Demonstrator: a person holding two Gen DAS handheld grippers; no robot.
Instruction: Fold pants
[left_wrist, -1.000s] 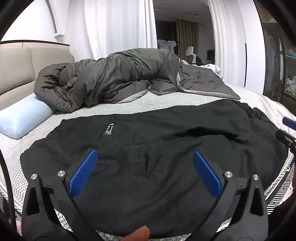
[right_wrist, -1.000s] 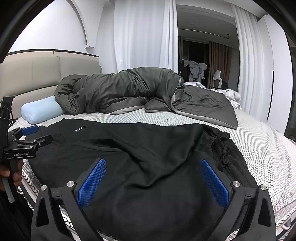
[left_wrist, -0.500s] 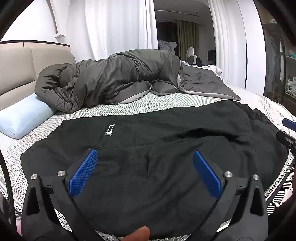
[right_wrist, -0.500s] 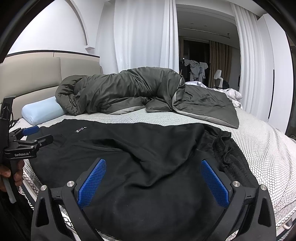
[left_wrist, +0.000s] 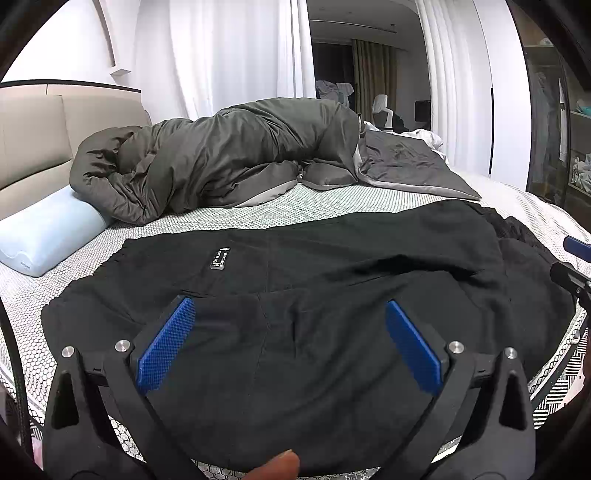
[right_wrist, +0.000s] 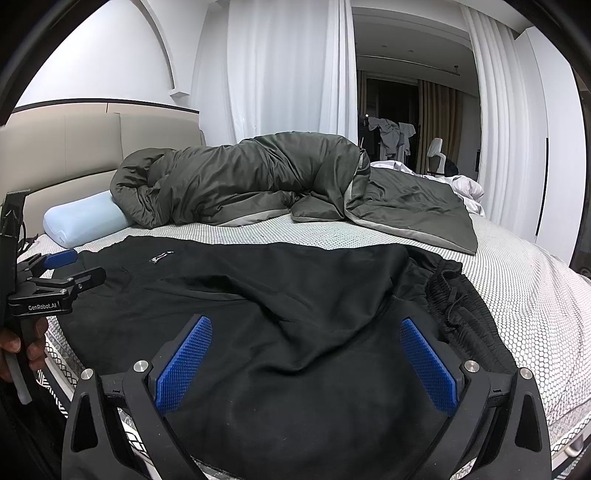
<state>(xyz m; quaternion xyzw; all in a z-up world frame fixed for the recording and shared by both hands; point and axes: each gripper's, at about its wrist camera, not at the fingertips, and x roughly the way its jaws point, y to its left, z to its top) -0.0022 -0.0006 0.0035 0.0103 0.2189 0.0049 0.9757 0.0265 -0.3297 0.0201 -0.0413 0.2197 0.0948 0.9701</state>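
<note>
- Left wrist view: pale blue pillow (left_wrist: 48, 236) far left by the headboard; left gripper (left_wrist: 288, 332) jaws wide, nothing held
- Black pants (left_wrist: 314, 295) spread flat across the bed (left_wrist: 258, 214); grey duvet (left_wrist: 221, 166) bunched behind
- Right gripper (right_wrist: 306, 350) jaws wide over the pants; drawstring waistband (right_wrist: 454, 295) at right

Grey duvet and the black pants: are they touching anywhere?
Apart. The right wrist view shows a strip of white patterned mattress running between the grey duvet and the far edge of the black pants.
</note>
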